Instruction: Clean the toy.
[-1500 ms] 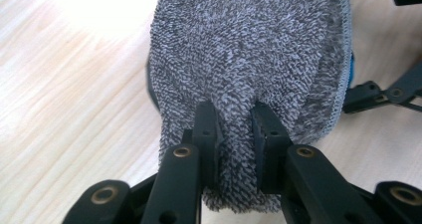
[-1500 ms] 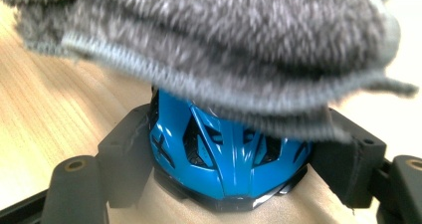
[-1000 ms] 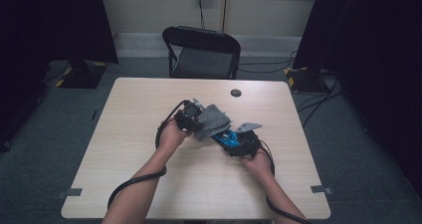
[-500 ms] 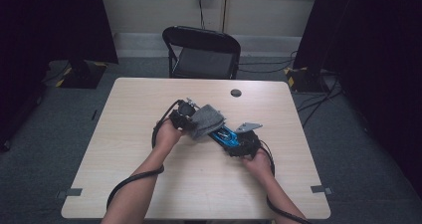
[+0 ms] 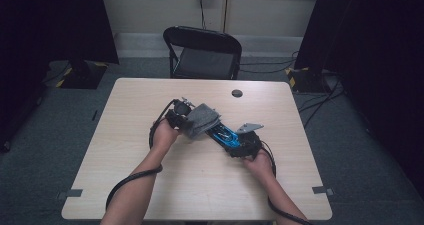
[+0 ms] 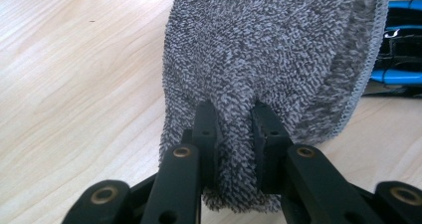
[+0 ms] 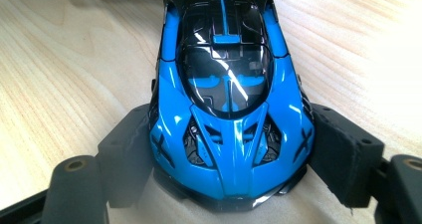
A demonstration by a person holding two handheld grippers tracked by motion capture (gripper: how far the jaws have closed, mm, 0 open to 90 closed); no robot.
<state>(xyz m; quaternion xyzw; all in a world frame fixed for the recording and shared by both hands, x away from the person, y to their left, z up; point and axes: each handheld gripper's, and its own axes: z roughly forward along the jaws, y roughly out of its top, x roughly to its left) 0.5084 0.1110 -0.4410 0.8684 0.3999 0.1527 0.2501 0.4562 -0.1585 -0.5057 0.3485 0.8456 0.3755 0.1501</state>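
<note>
We're mid-table (image 5: 150,185), both tools meeting near the centre. Grey terry cloth (image 6: 268,59) first: soft, floppy, light, no stiffness, so it drapes wherever it isn't held. Left gripper (image 6: 234,134) has a fold of it pinched between the jaws, the rest fanning forward over the far end of the car; in the high view the cloth (image 5: 200,119) sits just past the left hand (image 5: 164,133). A bunched fold is the right hold, an edge would likely slip.

Blue toy car (image 7: 231,99): rigid, glossy shell, probably slippery and easy to scuff. Right gripper (image 7: 231,159) clamps it across the body sides at the near end, pads against the flanks. We'd keep that hold low and wide, off the thin bits.
</note>
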